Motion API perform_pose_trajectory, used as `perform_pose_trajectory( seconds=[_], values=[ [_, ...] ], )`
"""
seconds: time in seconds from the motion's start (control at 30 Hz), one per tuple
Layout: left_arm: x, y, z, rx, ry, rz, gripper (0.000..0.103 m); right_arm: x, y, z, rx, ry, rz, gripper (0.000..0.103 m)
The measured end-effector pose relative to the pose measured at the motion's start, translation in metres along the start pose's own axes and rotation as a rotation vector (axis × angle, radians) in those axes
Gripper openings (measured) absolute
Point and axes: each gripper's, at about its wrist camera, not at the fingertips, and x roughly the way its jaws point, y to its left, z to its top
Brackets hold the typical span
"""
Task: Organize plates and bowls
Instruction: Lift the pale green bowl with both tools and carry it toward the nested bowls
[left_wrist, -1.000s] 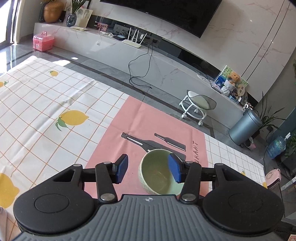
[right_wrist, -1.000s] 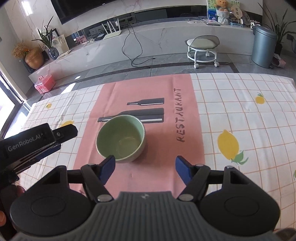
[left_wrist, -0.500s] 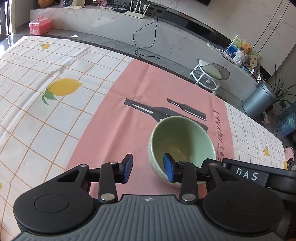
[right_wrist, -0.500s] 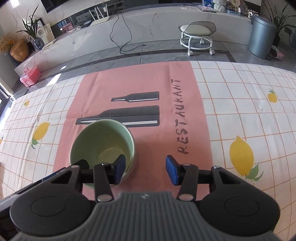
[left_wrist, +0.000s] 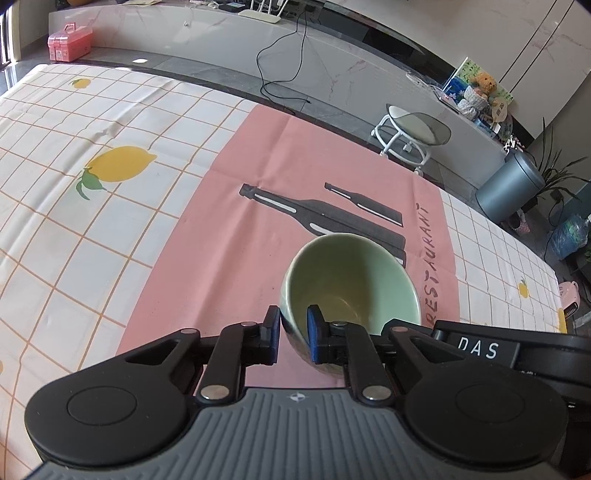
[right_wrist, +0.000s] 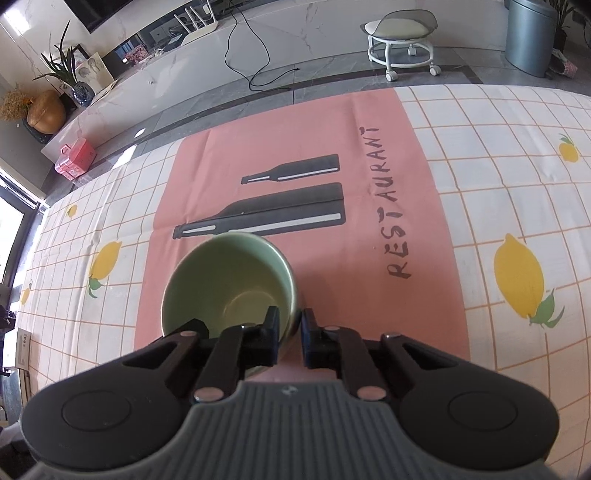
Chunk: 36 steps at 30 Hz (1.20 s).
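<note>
Bowl (left_wrist: 351, 280): glazed, rigid, likely slippery; left gripper (left_wrist: 291, 334) and right gripper (right_wrist: 287, 334) were closing on opposite rim walls.

I see table (left_wrist: 92, 258) under white cloth, orange grid, lemon prints. Pink mat (left_wrist: 221, 251) lies flat on cloth at centre; I read black bottle shapes and word RESTAURANT on it. Green bowl (left_wrist: 351, 280) stands upright on mat, near edge, overlapping larger bottle print. Same bowl (right_wrist: 229, 284) from my other camera.
</note>
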Motion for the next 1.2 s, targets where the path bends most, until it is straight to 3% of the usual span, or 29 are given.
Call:
perform_pose_trajectory(
  seconds=[0.2, 0.6, 0.73, 0.97, 1.13, 1.2],
  values=[
    [-0.005, 0.003, -0.008, -0.015, 0.065, -0.017, 0.013, -0.012, -0.005, -0.018, -0.031, 0.029, -0.006, 0.010],
    [0.000, -0.008, -0.007, 0.038, 0.037, 0.018, 0.020, -0.006, -0.003, -0.013, -0.090, 0.045, -0.016, 0.016],
    [0.006, -0.003, -0.006, 0.021, 0.059, 0.024, 0.020, 0.002, -0.007, -0.012, -0.075, 0.058, -0.027, 0.027],
    [0.006, -0.005, -0.008, 0.032, 0.029, 0.038, 0.020, 0.005, -0.013, -0.017, -0.059, 0.031, -0.006, 0.027],
    [0.010, 0.001, -0.007, -0.011, 0.063, 0.020, 0.018, 0.005, -0.017, -0.017, -0.033, 0.014, -0.006, 0.030],
    [0.009, 0.002, -0.006, -0.011, 0.065, 0.007, 0.014, 0.006, -0.020, -0.017, -0.015, 0.027, 0.022, 0.025]
  ],
)
